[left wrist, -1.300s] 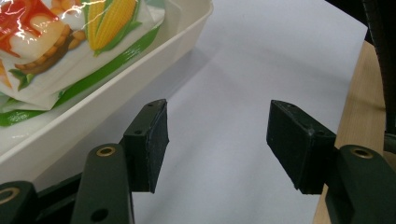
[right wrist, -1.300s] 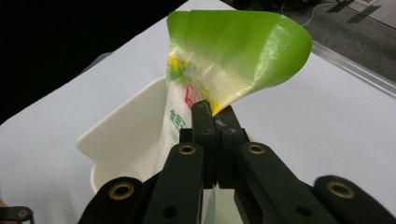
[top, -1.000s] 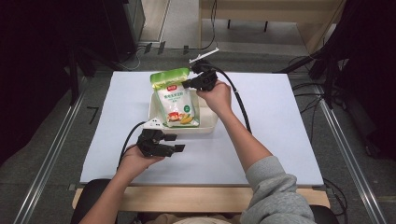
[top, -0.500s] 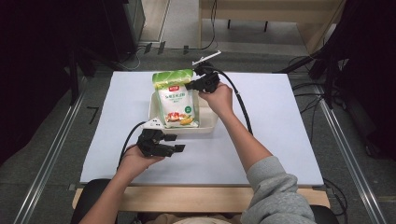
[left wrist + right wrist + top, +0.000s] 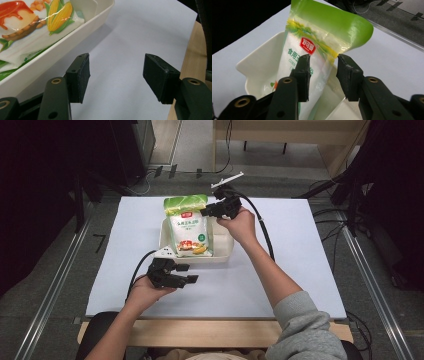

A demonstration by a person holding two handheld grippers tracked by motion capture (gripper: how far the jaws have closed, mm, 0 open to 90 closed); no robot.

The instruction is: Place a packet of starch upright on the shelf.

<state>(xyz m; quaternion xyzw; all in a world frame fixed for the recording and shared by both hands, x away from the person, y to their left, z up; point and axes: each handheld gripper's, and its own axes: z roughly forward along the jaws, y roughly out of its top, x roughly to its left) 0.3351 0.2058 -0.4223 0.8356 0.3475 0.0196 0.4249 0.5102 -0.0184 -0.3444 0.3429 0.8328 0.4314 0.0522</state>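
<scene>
Glossy green-topped plastic pouch (image 5: 312,57) in white tray (image 5: 259,67); right gripper (image 5: 322,75) just opening, pouch edge between; left gripper (image 5: 116,77) spread.

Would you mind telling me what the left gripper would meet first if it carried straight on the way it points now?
Probably nothing at once: between the open jaws of the left gripper lies only the white sheet on the table. The white tray runs along one side of that line, so it might be grazed; depth is hard to judge.
</scene>
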